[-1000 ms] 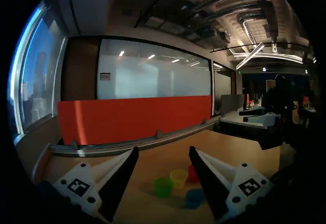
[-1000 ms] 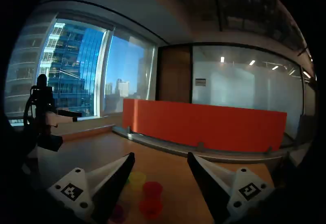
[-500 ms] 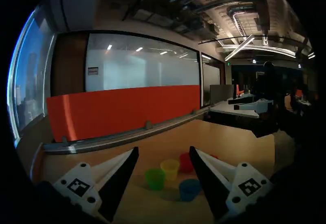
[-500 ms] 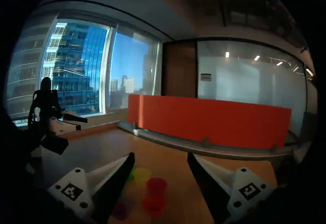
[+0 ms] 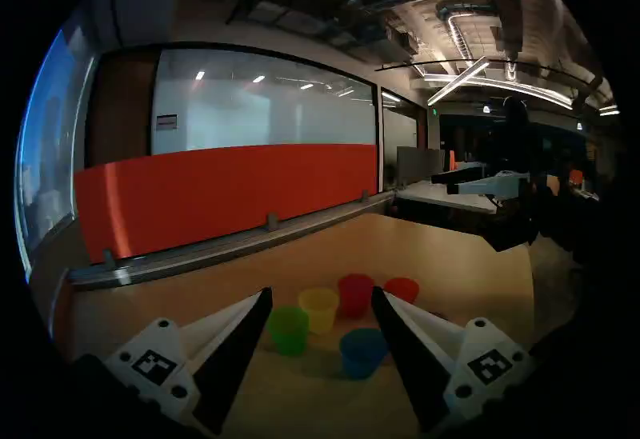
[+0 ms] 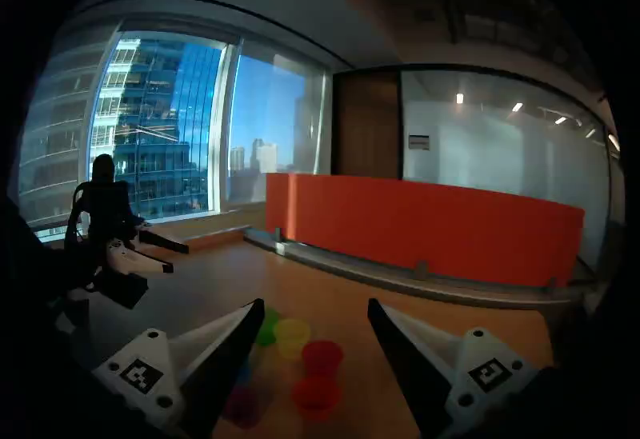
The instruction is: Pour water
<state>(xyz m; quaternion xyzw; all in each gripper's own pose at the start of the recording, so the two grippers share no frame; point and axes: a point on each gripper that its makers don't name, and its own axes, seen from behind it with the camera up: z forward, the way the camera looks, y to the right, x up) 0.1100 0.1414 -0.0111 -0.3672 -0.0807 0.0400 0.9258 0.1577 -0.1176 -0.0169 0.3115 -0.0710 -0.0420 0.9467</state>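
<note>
Tipped down and brought nearer over the past second, both grippers are now seen with the cups point(image 6: 293, 335) risen well into the gap between their jaws. The left gripper point(image 5: 320, 293) is held with jaws wide apart and nothing gripped; the right gripper point(image 6: 316, 305) is likewise held spread and empty. Such a pose is judged to be an approach, the parted jaws being lined up on the cluster before a cup is chosen for pouring. In the left gripper view, the yellow cup point(image 5: 318, 309) and red cup point(image 5: 355, 295) are framed in the gap just past the tips, the green cup point(image 5: 288, 329) is set against the left finger, the blue cup point(image 5: 362, 351) lies nearer, beside the right finger, and a second red cup point(image 5: 402, 289) is found just outside that finger. Which cup holds water cannot be told. All are stood upright on the table point(image 5: 456, 255), close together, so neighbours are likely to be knocked when jaws are closed on one. Beyond the tips an orange partition point(image 5: 224, 191) is seen; a window point(image 6: 160, 135) lies left of the right gripper's jaws, well clear.
</note>
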